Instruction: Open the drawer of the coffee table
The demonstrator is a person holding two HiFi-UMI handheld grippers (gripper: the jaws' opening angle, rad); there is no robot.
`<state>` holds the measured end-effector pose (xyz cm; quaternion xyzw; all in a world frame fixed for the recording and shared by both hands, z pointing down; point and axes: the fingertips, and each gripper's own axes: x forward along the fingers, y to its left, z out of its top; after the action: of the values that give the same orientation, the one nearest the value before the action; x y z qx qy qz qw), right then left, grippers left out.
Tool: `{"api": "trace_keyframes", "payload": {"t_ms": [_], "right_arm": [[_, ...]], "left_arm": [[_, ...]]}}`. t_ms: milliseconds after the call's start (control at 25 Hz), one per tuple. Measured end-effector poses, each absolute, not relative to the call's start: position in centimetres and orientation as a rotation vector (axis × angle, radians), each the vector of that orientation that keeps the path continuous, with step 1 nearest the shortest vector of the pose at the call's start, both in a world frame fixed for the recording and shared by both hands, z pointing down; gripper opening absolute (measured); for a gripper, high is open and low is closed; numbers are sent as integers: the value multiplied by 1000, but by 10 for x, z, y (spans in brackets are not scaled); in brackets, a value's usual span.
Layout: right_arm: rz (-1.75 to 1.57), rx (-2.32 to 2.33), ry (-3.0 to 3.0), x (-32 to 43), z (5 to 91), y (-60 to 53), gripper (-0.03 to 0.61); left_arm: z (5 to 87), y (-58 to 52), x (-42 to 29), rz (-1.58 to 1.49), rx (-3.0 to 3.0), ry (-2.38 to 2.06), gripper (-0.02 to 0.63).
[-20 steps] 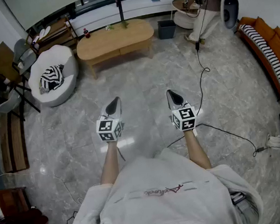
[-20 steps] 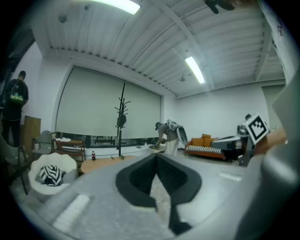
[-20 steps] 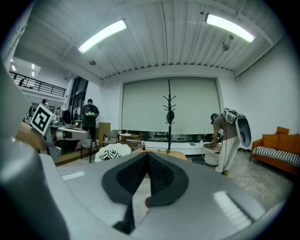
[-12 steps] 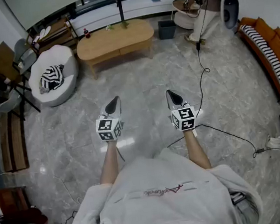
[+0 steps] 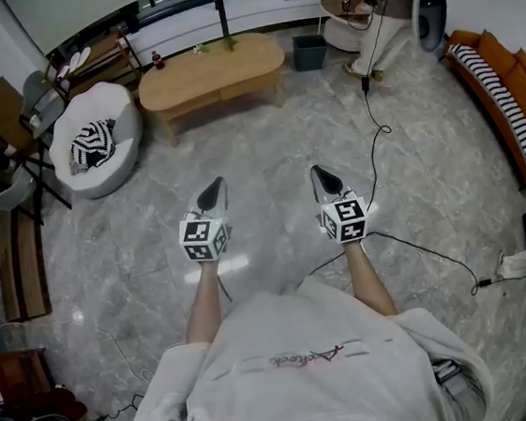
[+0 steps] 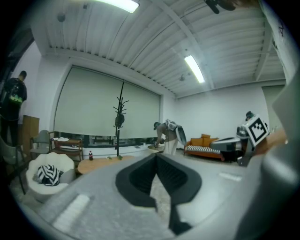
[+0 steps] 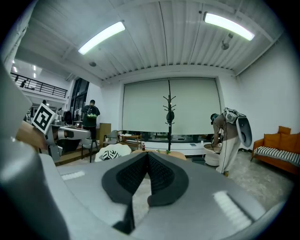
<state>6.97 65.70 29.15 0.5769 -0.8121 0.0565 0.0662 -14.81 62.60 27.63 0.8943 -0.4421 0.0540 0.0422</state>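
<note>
The oval wooden coffee table (image 5: 211,71) stands far ahead across the marble floor, its drawer front facing me; in the left gripper view the coffee table (image 6: 101,163) shows as a low wooden top. My left gripper (image 5: 212,194) and right gripper (image 5: 327,181) hang side by side well short of it, both pointing toward it. Each is shut with its jaw tips together and nothing between them, as the left gripper (image 6: 156,157) and right gripper (image 7: 146,155) show in their own views.
A white round chair (image 5: 96,139) with a striped cushion sits left of the table. A grey bin (image 5: 311,53) and a person (image 5: 374,8) at a small round table are at the back right. An orange sofa (image 5: 510,101) lines the right wall. A black cable (image 5: 380,144) runs across the floor.
The whole scene has slid slightly toward me and left in the head view; the grippers keep their places side by side and stay shut.
</note>
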Motion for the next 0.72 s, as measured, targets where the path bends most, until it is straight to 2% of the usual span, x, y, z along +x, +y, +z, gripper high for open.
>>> {"api": "trace_keyframes", "payload": {"t_ms": [720], "right_arm": [[132, 1700, -2496, 99, 288, 636, 5]], "left_arm": [[285, 622, -108, 195, 2718, -1387, 0]]}}
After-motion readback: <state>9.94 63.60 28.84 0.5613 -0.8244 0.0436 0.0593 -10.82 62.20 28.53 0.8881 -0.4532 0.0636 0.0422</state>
